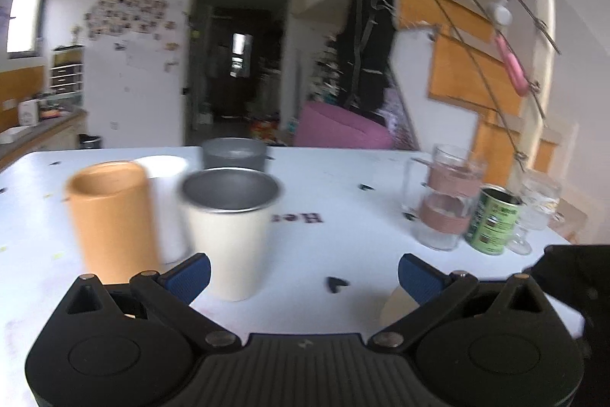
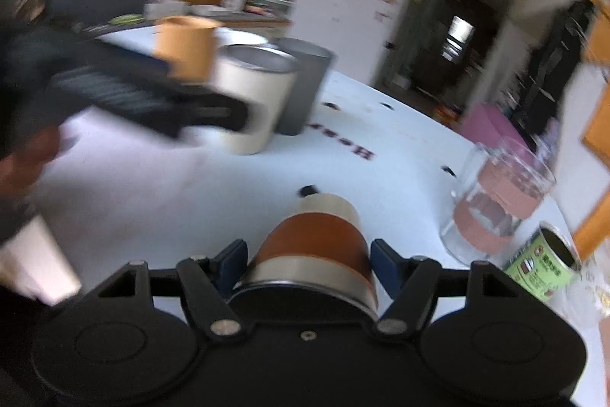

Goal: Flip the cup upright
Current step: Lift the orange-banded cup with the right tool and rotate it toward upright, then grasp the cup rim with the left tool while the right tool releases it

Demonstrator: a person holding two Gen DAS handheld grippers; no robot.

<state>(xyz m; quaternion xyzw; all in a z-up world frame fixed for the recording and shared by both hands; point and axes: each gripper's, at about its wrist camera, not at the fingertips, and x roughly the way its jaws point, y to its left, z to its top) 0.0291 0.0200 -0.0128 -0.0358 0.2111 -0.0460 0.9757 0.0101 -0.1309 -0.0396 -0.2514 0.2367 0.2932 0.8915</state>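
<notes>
My right gripper [image 2: 307,260] has its jaws around the brown-banded cup [image 2: 316,250], which lies on its side on the white table [image 2: 381,155]. My left gripper [image 1: 304,275] is wide apart, holding nothing, near the cream cup [image 1: 228,227].

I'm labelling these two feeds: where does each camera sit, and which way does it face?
Left wrist: behind the open left gripper, looking level across the white table at upright cups; its own fingers show.
Right wrist: behind the right gripper, looking down along the brown-banded cup between its fingers; the blurred left gripper shows too.
Shared: cream cup, green can.
</notes>
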